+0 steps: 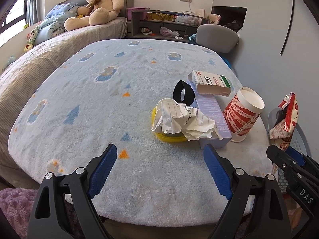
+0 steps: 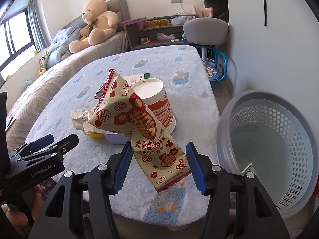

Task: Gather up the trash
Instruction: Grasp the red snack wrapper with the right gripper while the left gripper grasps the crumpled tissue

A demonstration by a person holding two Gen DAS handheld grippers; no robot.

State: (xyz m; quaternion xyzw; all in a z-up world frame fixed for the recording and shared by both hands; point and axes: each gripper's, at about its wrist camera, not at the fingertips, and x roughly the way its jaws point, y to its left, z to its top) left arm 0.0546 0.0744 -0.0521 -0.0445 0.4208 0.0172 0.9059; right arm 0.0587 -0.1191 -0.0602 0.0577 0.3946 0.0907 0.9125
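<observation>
A: Left to right, quick. Left gripper [image 1: 160, 164]?
B: Jaws wide, nothing between them, low over the near edge of the blue fleece-covered table [image 1: 83, 103].
A: The trash pile?
B: Crumpled lined paper [image 1: 179, 117] lies over a yellow lid [image 1: 159, 133], hiding most of it. Black strap loop [image 1: 182, 93] behind. A long lavender box [image 1: 211, 117] runs under the paper, near end visible. A torn white medicine box [image 1: 211, 83] rests on its far end, print only partly readable. Red-and-white paper cup [image 1: 242, 115] stands upside down just right of the box.
A: Right gripper [image 2: 158, 167]?
B: The snack wrapper [image 2: 139, 127] stands between its blue pads [image 2: 122, 169], up off the table. Left pad touches the wrapper; the right-side contact is hard to make out, but the wrapper seems pinched.
A: Anything blocked?
B: The wrapper covers part of the cup and most of the pile in the right wrist view.
A: Bin?
B: Perforated grey-blue basket [image 2: 287, 119] beside the table's right edge, cut off by the frame. A label lies on its floor, unreadable.
</observation>
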